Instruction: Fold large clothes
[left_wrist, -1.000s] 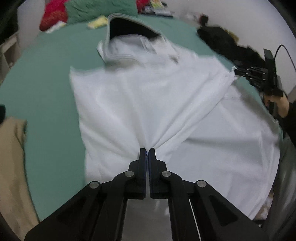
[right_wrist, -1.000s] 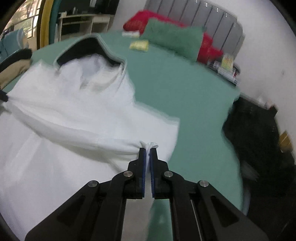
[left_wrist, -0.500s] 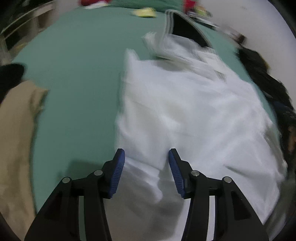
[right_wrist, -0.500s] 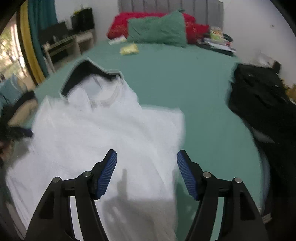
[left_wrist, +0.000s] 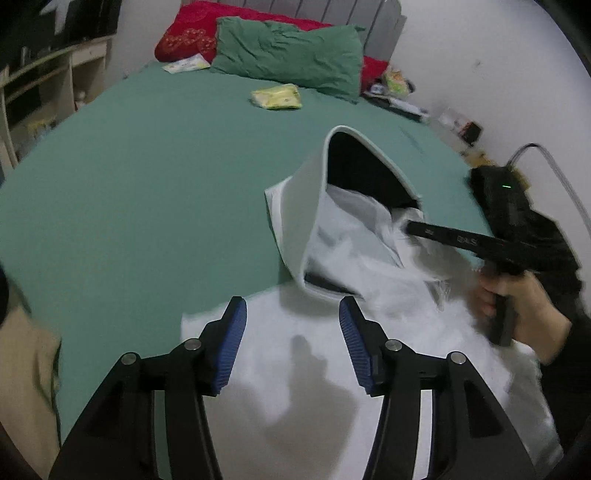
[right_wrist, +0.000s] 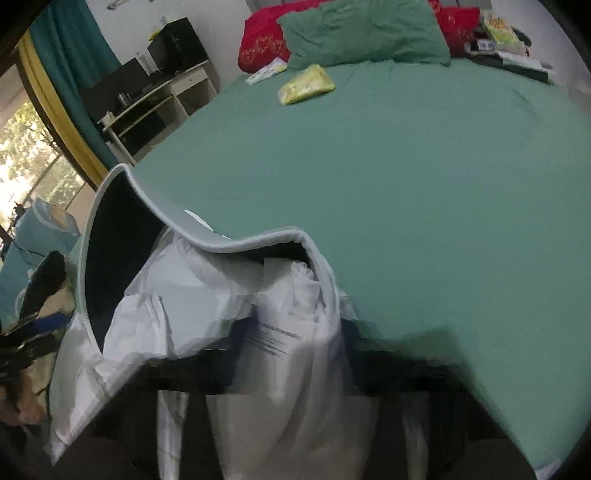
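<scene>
White hooded garment (left_wrist: 332, 369) lies on the bed (left_wrist: 147, 184), which has a green sheet, on its near part; the hood with dark lining stands up. In the left wrist view, the left gripper (left_wrist: 291, 343) hangs over the cloth with jaws wide apart, holding nothing. Beyond the garment lie a yellow packet (left_wrist: 276, 96), a green pillow (left_wrist: 288, 55) and a red pillow (left_wrist: 184, 40). The right gripper (left_wrist: 436, 234) reaches to the hood; its jaws I cannot tell. In the right wrist view, the hood (right_wrist: 207, 240) is very close and blurred; beyond the bed are a shelf (right_wrist: 147, 99) and a window (right_wrist: 29, 158).
</scene>
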